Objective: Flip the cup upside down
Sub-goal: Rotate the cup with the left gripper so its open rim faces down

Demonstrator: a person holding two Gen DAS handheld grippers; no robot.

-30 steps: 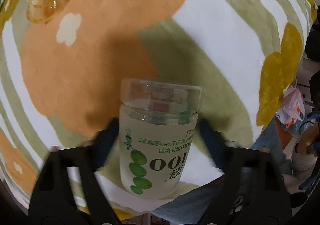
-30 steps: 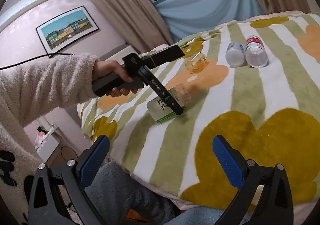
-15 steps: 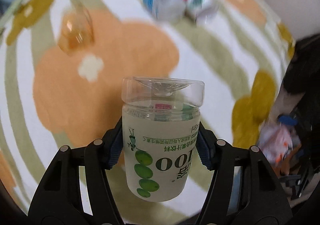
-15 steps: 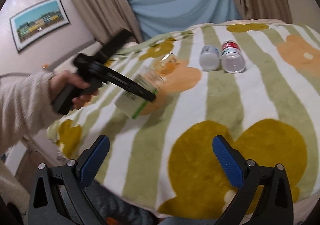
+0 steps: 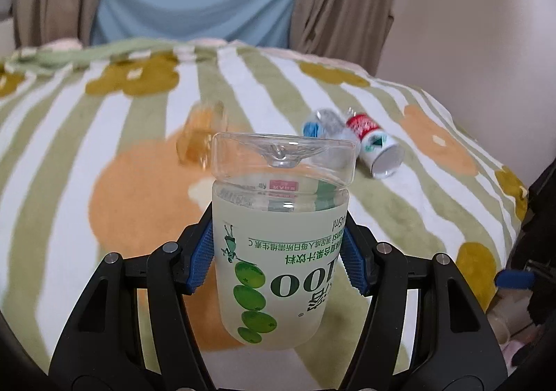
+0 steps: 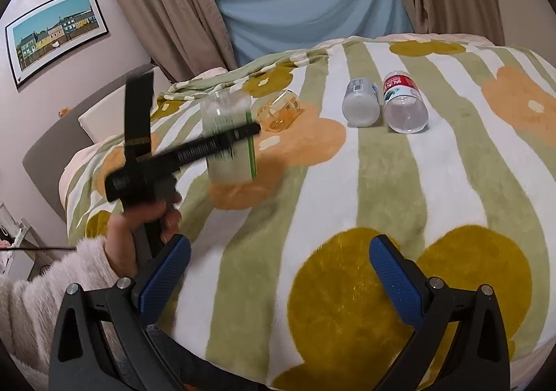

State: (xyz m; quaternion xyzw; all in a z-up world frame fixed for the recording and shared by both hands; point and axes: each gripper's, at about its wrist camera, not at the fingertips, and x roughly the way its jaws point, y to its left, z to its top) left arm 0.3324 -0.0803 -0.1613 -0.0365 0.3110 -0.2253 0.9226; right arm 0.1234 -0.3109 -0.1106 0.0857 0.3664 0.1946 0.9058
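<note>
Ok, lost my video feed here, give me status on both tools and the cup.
Left tool shut on cup, held above the blanket, printing upside down. Right tool open, holding nothing. Orange cup and two bottles lie beyond.

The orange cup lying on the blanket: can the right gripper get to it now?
Probably yes. The right gripper is open and holds nothing, and the blanket toward the orange cup is bare. The left gripper with its cup is close beside.
</note>
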